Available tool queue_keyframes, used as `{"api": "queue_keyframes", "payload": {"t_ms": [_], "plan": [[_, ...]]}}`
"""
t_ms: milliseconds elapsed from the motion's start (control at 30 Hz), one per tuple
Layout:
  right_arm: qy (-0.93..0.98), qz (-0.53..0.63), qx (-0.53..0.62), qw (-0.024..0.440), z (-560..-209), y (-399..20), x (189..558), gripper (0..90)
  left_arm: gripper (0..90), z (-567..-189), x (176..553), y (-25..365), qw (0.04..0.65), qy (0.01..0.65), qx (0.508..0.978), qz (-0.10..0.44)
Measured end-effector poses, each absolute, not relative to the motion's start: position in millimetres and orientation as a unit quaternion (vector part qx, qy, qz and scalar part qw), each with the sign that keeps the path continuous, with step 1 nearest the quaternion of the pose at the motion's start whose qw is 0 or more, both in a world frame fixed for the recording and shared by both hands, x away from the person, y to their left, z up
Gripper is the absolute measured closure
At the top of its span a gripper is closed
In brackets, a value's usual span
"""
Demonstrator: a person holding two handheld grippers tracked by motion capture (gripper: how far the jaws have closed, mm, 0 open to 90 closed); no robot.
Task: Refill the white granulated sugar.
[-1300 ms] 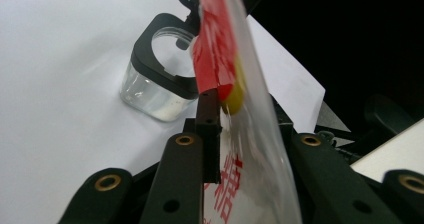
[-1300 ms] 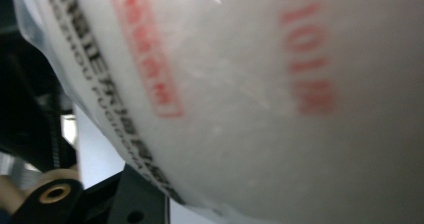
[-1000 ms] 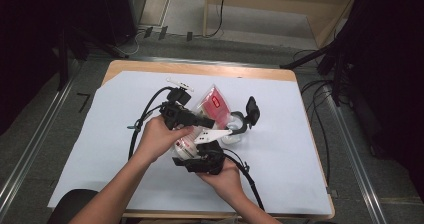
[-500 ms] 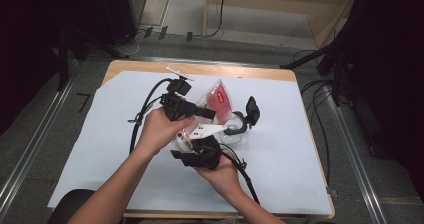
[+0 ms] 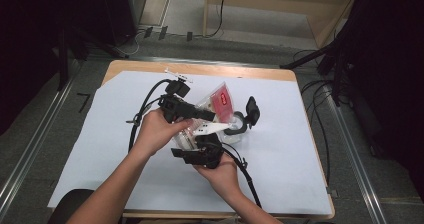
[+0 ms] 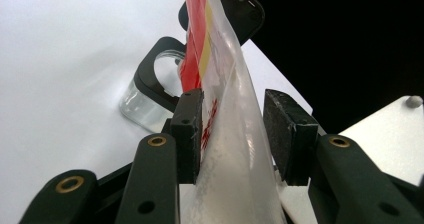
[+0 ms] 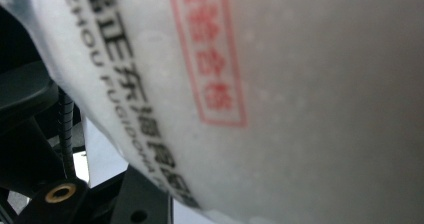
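**Bag between both grippers, above the jar**

Item 1 — bag point(image 5: 210, 119). Clear plastic pouch of white powder with a red label at its top end. I am holding it up off the table, tilted, its red end pointing away from me and toward the jar. In the left gripper view the bag point(image 6: 225, 134) is rising straight up between my two black jaws; in the right gripper view the bag point(image 7: 280, 99) is pressing close against the camera, its red stamp and black lettering blurred.

Item 2 — left gripper point(image 5: 192, 113). I am gripping it from the left side of the bag, upper half. Its jaws have just been opening. The bag is standing between them: the left pad point(image 6: 187, 134) is touching the film, while the right pad is standing just clear of it, so the jaws are spread and no longer pinching.

Item 3 — right gripper point(image 5: 202, 151). I am holding it under the bag's lower end, nearest to me. Its own view is showing the bag lying over the jaws; whether they are pinching it I cannot tell.

Item 4 — jar point(image 5: 235, 131). Clear, with a black flip lid standing open, sitting on the white sheet point(image 5: 100, 149) just beyond and right of the bag. In the left gripper view the jar point(image 6: 145, 94) is lying behind the bag, near.
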State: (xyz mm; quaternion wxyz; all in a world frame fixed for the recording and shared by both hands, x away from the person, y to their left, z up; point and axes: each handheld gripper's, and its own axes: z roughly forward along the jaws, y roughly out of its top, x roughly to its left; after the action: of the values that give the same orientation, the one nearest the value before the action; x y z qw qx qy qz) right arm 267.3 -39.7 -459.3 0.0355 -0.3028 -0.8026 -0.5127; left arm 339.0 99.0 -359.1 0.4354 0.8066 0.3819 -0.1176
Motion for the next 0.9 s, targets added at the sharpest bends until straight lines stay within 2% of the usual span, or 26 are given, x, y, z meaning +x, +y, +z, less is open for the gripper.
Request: {"api": "queue_keyframes", "payload": {"t_ms": [200,367,533,900], "plan": [[-0.789,-0.525,-0.314,0.056,-457.3,-41.1,267.0,60.2,59.8,-359.8,338.9,98.5,0.429,0.383,0.811,-0.107],[-0.79,-0.526,-0.312,0.055,-456.6,-40.6,266.5,59.7,67.2,-359.4,339.4,98.8,0.422,0.397,0.807,-0.112],[-0.796,-0.522,-0.302,0.056,-453.6,-39.1,266.6,58.1,68.0,-358.5,340.1,99.5,0.431,0.4,0.801,-0.115],[-0.813,-0.508,-0.284,0.026,-450.2,-35.4,263.8,59.9,69.5,-355.5,338.2,95.9,0.429,0.401,0.803,-0.098]]}}
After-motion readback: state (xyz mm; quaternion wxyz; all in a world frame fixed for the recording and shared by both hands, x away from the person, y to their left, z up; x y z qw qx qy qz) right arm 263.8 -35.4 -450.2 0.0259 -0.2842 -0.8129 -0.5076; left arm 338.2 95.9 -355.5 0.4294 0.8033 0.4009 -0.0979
